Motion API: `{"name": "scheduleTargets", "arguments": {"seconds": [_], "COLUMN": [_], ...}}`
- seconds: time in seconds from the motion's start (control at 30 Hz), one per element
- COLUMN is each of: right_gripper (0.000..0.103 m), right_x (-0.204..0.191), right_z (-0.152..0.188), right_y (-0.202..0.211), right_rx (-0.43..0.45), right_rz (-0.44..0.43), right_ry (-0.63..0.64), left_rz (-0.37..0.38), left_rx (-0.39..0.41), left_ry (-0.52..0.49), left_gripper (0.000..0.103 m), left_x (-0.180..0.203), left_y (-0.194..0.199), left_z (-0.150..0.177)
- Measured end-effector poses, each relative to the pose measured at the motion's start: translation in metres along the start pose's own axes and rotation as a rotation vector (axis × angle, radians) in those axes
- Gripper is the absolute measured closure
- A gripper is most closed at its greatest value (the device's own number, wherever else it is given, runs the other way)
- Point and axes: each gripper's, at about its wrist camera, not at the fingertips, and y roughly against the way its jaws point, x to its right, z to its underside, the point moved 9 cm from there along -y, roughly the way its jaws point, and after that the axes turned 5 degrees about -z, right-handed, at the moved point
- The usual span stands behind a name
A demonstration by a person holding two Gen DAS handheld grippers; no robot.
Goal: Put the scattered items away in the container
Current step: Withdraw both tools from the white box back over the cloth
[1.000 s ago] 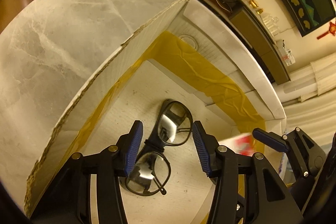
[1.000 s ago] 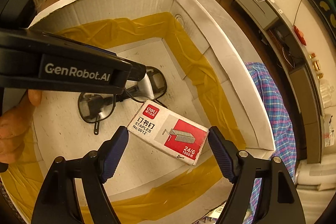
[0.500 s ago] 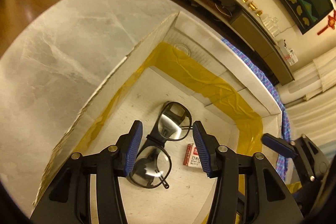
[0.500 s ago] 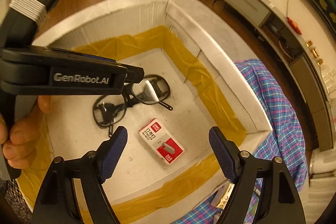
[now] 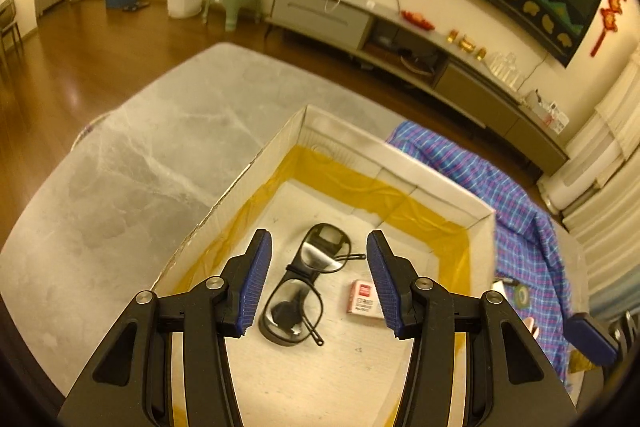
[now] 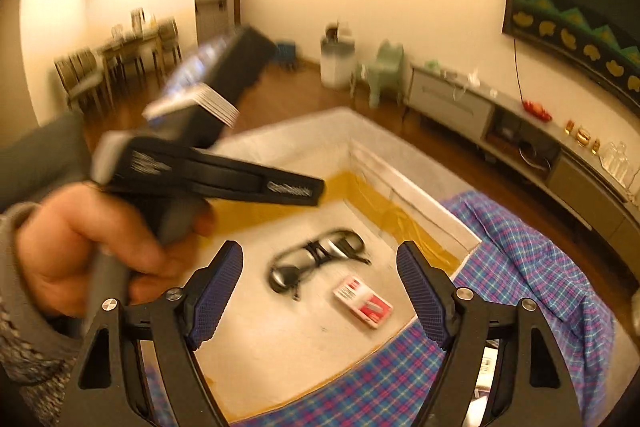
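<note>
A white cardboard box (image 5: 248, 173) with yellow tape along its inner edges sits on a grey marble table. Black-framed glasses (image 5: 304, 287) and a red-and-white staples box (image 5: 364, 303) lie on its floor; both also show in the right wrist view, glasses (image 6: 316, 259) and staples box (image 6: 362, 301). My left gripper (image 5: 318, 283) is open and empty, held well above the glasses. My right gripper (image 6: 320, 295) is open and empty, high above the box. The left gripper's body (image 6: 208, 179) and the hand holding it show blurred at left in the right wrist view.
A blue plaid cloth (image 5: 516, 203) lies against the box's right side, with small items on it, one a green tape roll (image 5: 520, 295). The marble table (image 5: 120, 187) stretches left of the box. A low TV cabinet (image 5: 400, 39) stands behind.
Both grippers have risen and pulled back from the box, both open and empty. The glasses and staples box stay lying on the box floor and look smaller now.
</note>
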Motion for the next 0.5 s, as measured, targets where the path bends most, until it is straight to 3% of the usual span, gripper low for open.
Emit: {"name": "scheduleTargets", "arguments": {"seconds": [0.17, 0.5], "right_gripper": [0.023, 0.023], "right_x": [-0.001, -0.003], "right_z": [-0.005, 0.01], "right_y": [0.035, 0.084], "right_rx": [0.137, 0.269], "right_rz": [-0.03, -0.128], "right_ry": [-0.061, -0.142], "left_rz": [-0.001, 0.017], "left_rx": [0.053, 0.126], "left_ry": [-0.028, -0.044], "left_gripper": [0.05, 0.051], "left_x": [0.011, 0.035], "left_y": [0.023, 0.053], "left_z": [0.002, 0.012]}}
